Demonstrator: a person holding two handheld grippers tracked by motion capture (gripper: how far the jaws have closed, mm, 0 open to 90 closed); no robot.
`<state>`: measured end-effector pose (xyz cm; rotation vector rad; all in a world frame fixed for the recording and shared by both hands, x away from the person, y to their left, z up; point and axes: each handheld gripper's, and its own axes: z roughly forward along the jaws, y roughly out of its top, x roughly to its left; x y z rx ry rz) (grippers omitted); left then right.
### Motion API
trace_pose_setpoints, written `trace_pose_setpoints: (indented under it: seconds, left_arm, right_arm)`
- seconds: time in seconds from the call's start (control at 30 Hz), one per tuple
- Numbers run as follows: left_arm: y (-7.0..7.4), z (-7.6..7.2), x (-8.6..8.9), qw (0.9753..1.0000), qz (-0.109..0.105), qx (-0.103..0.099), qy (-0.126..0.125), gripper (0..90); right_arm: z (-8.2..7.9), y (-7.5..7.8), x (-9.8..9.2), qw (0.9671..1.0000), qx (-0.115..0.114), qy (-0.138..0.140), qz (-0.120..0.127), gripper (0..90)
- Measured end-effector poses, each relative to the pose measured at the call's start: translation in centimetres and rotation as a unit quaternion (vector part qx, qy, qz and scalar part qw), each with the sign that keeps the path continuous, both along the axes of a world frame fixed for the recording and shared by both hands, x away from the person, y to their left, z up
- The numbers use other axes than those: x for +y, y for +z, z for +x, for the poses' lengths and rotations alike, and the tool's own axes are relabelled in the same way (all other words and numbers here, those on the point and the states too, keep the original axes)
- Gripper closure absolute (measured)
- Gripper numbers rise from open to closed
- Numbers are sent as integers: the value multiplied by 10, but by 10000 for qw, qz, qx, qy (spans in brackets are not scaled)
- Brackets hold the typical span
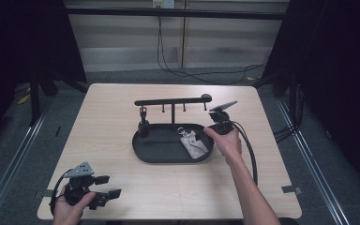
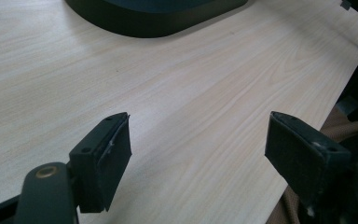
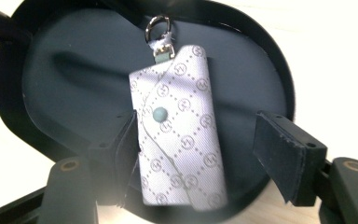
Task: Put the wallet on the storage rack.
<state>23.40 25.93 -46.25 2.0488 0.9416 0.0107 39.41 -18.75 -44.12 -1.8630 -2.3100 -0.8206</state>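
The right hand-held gripper (image 3: 193, 158) hangs over the near end of the black oval tray (image 3: 37, 84), its jaws spread wide on either side of a small grey patterned key pouch (image 3: 179, 130). The pouch lies flat on the tray floor, snap flap up, its metal ring (image 3: 157, 25) pointing away from the gripper toward the far rim. One jaw sits just beside the pouch's long edge, perhaps brushing it, though the glare there makes that hard to call; the other stands well apart. Nothing is pinched yet, so I take this as lining up for a grab across the pouch's narrow width, the way that fits between the jaws.

From above, beyond that gripper (image 1: 211, 129), a black stand with a horizontal bar (image 1: 171, 101) rises from the tray's back edge, with short pegs hanging under it. The ring facing that way suggests the pouch is meant to be hung there.

The left hand-held gripper (image 1: 104, 187) rests low at the near corner of the bench (image 2: 177, 93), well away from the tray, jaws released and empty, parked so it stays out of the working hand's way.
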Motion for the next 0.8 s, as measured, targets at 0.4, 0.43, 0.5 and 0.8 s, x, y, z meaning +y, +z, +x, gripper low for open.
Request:
trace_pose_setpoints:
  seconds: [0.4, 0.43, 0.5, 0.8]
  left_arm:
    - [0, 1, 3, 10000, -60, -7, 66, 223]
    - [-1, 1, 3, 9999, -79, 5, 70, 223]
    - [-1, 1, 3, 9998, -151, 44, 81, 223]
    - [-1, 2, 4, 9998, -89, 48, 152, 223]
  right_arm:
    - [-21, 6, -14, 9993, -367, 19, 111, 283]
    - [-27, 5, -19, 9987, -495, 19, 119, 283]
    - [-33, 3, -24, 9982, -587, -50, 137, 261]
    - [-60, 1, -40, 9945, -1005, -5, 284, 261]
